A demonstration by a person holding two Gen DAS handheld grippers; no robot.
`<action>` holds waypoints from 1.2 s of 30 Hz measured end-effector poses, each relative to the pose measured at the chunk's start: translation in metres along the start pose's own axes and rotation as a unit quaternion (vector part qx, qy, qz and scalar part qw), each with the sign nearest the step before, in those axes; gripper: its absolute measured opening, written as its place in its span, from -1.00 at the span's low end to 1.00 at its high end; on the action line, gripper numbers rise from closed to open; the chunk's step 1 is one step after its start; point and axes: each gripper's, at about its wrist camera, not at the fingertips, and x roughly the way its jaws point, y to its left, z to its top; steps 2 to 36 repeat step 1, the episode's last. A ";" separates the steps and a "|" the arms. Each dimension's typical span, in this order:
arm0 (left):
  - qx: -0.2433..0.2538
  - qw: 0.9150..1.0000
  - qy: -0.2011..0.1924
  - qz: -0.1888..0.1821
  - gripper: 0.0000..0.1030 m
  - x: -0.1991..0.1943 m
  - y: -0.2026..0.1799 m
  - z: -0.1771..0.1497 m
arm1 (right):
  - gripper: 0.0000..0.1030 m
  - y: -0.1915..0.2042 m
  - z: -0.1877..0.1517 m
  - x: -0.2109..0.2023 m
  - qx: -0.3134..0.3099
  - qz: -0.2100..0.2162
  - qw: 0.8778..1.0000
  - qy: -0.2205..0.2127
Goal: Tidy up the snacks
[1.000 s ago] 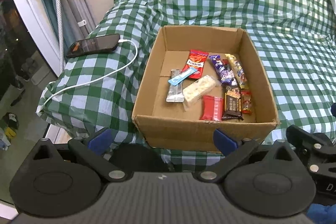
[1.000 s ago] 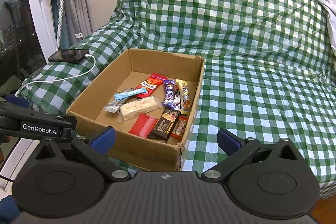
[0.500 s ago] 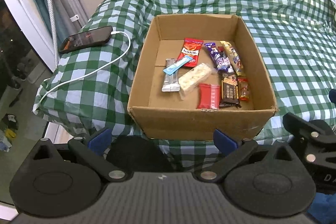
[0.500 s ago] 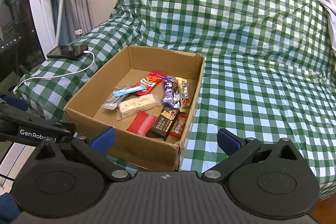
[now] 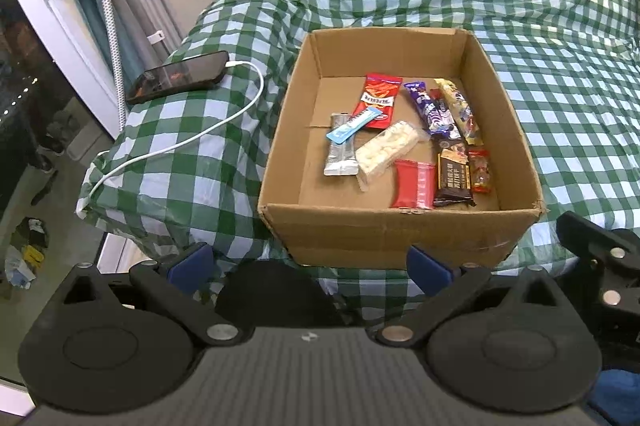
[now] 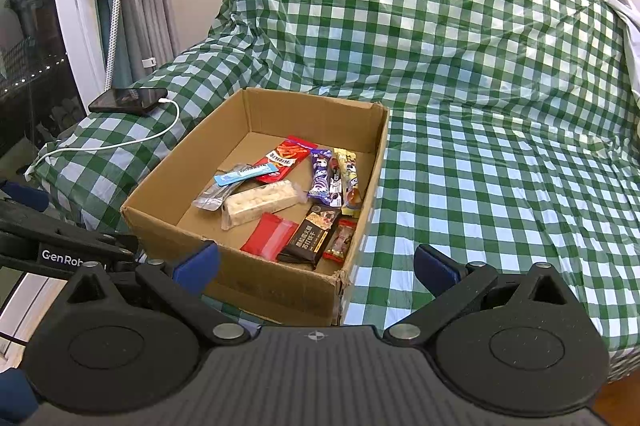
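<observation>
Okay, both tongs are hanging short of the box (image 5: pixel 400 234), and I've got nothing in either one. Left gripper (image 5: pixel 308 262) has its jaws spread wide and empty; right gripper (image 6: pixel 316 266) is the same, wide apart with only the box corner showing between them.

The snacks are all inside, lying flat on the cardboard floor, crowded toward the right wall. The left half of the floor is bare.

Nearest the front wall I see the red pack (image 5: pixel 414 184), then the dark bar (image 5: pixel 454 174) just beside it, and a small red sweet (image 5: pixel 479 172) touching that bar's right edge. All three run lengthwise away from me, front to back. The white bar (image 5: pixel 386 154) lies on a diagonal, and the blue stick (image 5: pixel 352 124) crosses over the silver wrapper (image 5: pixel 340 154).

Here's what matters: from the left tongs the box sits straight ahead and a little right; from the right tongs it's ahead and to the left, with the red pack (image 6: pixel 270 236) closest in. I judge the right hand nearer that front row. Its jaws would need to straddle the pack's short width, coming down over the front wall.
</observation>
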 end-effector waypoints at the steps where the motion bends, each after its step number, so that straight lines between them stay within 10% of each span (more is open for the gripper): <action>1: -0.002 1.000 0.001 0.000 0.99 0.000 0.001 0.000 | 0.98 0.000 0.000 0.000 0.000 0.000 1.000 0.000; 36: -0.002 1.000 0.001 0.000 0.99 0.000 0.001 0.000 | 0.98 0.000 0.000 0.000 0.000 0.000 1.000 0.000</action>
